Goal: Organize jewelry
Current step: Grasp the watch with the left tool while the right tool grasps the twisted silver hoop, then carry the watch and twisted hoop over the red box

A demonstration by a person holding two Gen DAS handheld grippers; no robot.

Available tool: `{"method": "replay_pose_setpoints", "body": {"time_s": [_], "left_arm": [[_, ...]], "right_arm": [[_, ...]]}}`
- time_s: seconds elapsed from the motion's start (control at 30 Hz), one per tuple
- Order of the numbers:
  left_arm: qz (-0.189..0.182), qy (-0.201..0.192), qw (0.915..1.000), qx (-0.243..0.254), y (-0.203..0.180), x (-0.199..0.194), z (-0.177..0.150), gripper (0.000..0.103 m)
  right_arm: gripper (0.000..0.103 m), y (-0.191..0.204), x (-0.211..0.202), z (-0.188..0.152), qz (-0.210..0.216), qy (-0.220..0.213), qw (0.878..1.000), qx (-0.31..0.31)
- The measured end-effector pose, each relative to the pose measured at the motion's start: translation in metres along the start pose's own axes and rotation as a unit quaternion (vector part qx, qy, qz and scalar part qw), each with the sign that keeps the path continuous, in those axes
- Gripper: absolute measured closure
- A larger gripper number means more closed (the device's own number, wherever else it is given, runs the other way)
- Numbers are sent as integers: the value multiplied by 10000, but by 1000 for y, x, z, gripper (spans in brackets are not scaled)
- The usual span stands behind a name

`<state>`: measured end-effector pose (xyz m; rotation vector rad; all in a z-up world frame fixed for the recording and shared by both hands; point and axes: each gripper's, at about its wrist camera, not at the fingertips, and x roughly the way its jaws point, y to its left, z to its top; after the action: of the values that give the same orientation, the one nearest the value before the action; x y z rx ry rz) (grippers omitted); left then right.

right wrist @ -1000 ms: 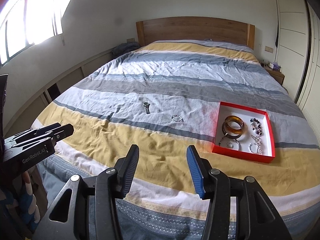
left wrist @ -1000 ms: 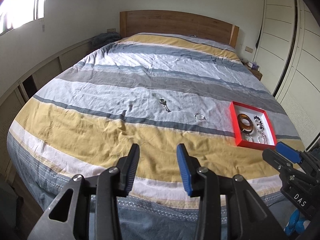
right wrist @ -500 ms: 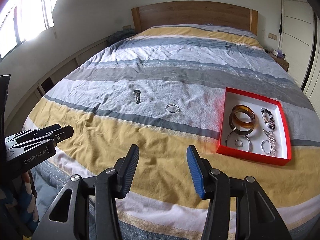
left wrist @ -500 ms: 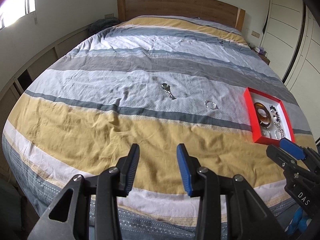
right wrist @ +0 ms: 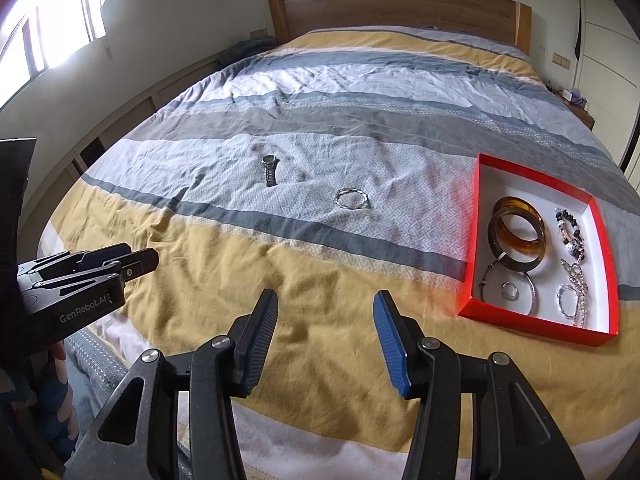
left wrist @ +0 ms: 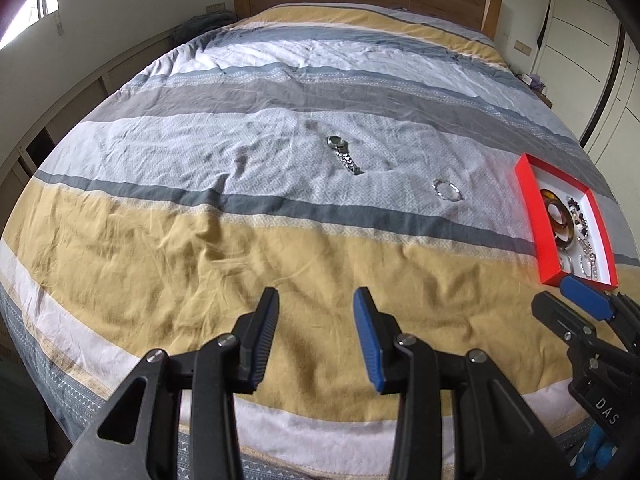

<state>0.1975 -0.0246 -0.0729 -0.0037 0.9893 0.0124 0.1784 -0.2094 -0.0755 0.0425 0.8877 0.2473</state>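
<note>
A silver watch (left wrist: 343, 153) (right wrist: 269, 168) and a silver bracelet (left wrist: 447, 190) (right wrist: 351, 199) lie loose on the pale grey stripe of the bedspread. A red box (left wrist: 538, 216) (right wrist: 469, 240) at the right holds amber bangles (right wrist: 518, 232), a beaded bracelet (right wrist: 570, 232) and silver chains (right wrist: 576, 292). My left gripper (left wrist: 316, 300) is open and empty above the yellow stripe, well short of the watch. My right gripper (right wrist: 325, 304) is open and empty, near the box's front left corner. Each gripper shows in the other's view (right wrist: 120, 264) (left wrist: 576, 304).
The striped bedspread (right wrist: 360, 92) covers a large bed with a wooden headboard (right wrist: 400, 4). A low wall ledge (left wrist: 100, 76) runs along the left, a nightstand (right wrist: 576, 104) and wardrobe doors (left wrist: 592, 40) stand at the right.
Both grippers have moved forward and tilted down over the bed, so the watch, bracelet and red box appear closer. Both stay open and empty.
</note>
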Motion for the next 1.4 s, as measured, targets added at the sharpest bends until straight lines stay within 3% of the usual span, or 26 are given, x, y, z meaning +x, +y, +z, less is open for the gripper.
{"method": "replay_pose_setpoints", "body": {"time_s": [0.4,0.5,0.63,0.77,1.1,1.17,1.23,1.4], "left_arm": [[-484,57,9980,-406,10,71,66,66],[-637,75,9971,-419,8,94,87,61],[-728,92,9968,-320,2,127,114,60],[-590,107,9979,-238,-3,158,132,60],[-210,-136,9994,238,-19,193,145,61],[-167,-237,9992,289,-21,194,143,65],[-145,-311,9988,339,-22,192,141,81],[-241,-448,9980,370,-21,181,137,81]], "right_arm": [[54,-7,63,41,157,41,9998,-112],[53,-14,80,53,159,39,9998,-99],[53,-28,102,67,129,39,9999,2],[53,-39,125,79,147,108,9998,66],[52,-44,170,85,248,263,9993,109],[57,-42,173,85,271,234,9993,73],[61,-41,175,85,320,236,9992,35],[62,-40,170,84,414,159,9990,49]]}}
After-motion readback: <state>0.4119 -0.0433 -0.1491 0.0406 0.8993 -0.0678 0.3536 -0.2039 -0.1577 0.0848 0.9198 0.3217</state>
